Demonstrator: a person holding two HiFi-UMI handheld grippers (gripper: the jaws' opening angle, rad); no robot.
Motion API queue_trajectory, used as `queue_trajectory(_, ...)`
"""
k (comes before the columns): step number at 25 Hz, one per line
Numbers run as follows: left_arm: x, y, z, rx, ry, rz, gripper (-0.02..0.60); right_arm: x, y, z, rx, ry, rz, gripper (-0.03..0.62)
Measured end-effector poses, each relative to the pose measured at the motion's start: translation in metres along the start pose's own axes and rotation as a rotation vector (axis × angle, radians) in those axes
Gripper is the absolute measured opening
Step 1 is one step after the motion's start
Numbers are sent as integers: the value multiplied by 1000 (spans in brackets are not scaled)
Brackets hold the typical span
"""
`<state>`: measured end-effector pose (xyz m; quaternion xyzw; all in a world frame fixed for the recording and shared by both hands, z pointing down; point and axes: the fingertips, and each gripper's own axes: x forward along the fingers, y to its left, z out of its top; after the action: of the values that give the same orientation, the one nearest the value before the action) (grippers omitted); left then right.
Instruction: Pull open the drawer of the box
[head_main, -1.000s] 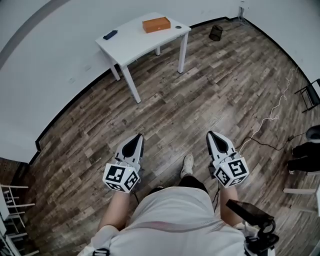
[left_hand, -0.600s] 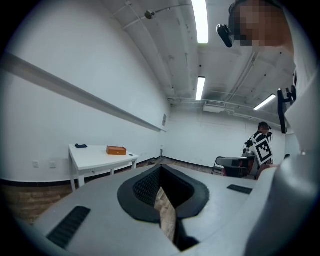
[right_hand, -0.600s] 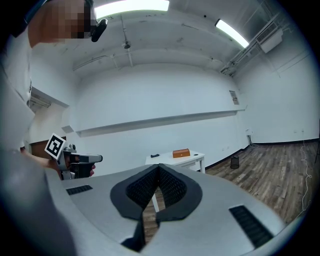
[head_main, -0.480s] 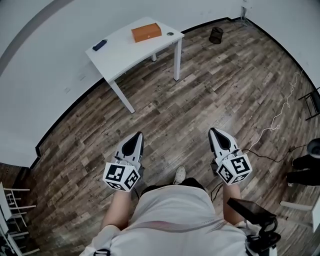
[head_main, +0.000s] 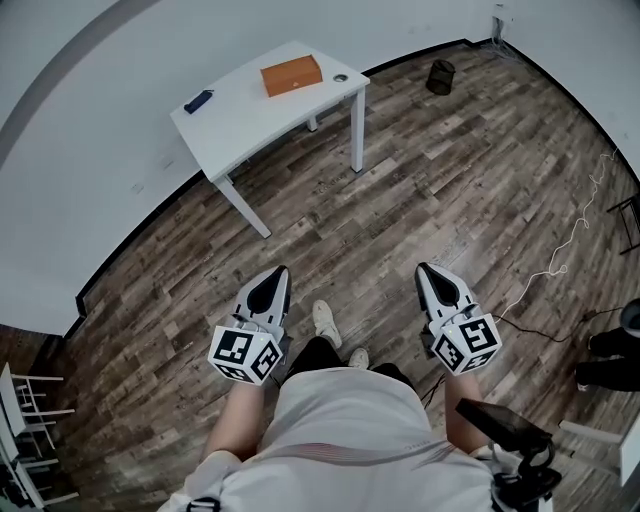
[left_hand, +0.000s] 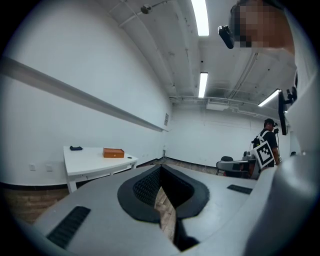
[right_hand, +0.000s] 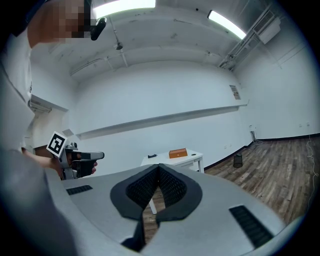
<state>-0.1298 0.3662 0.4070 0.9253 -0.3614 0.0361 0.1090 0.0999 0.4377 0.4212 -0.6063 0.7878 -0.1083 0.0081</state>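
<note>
Left gripper (head_main: 270, 285) and right gripper (head_main: 432, 280) hang side by side over the wooden floor (head_main: 420, 190), both pointing roughly level. Each has its jaws pressed together with nothing between them. The orange box (head_main: 291, 75) sits on the white bench (head_main: 250, 125), well apart from both grippers, up by the wall.

The left hand-held gripper (head_main: 277, 272) and right hand-held gripper (head_main: 423, 269) are pale grey wedges tapering to a point, with black ribbed pads (left_hand: 145, 187) in a dark teardrop recess and black slots on the flanks. A white cube (head_main: 243, 354) with black square markers caps each. The person wears a light grey shirt (head_main: 350, 425), dark trousers (head_main: 318, 352) and white shoes (head_main: 326, 323)
</note>
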Motion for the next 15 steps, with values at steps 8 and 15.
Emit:
queue_trajectory(8, 59, 24, -9, -36, 13, -34, 11, 41, -38, -6, 5, 23, -31, -2)
queue_trajectory(15, 133, 65, 8, -60, 0, -56, 11, 116, -72, 15, -28, 50, -24, -2)
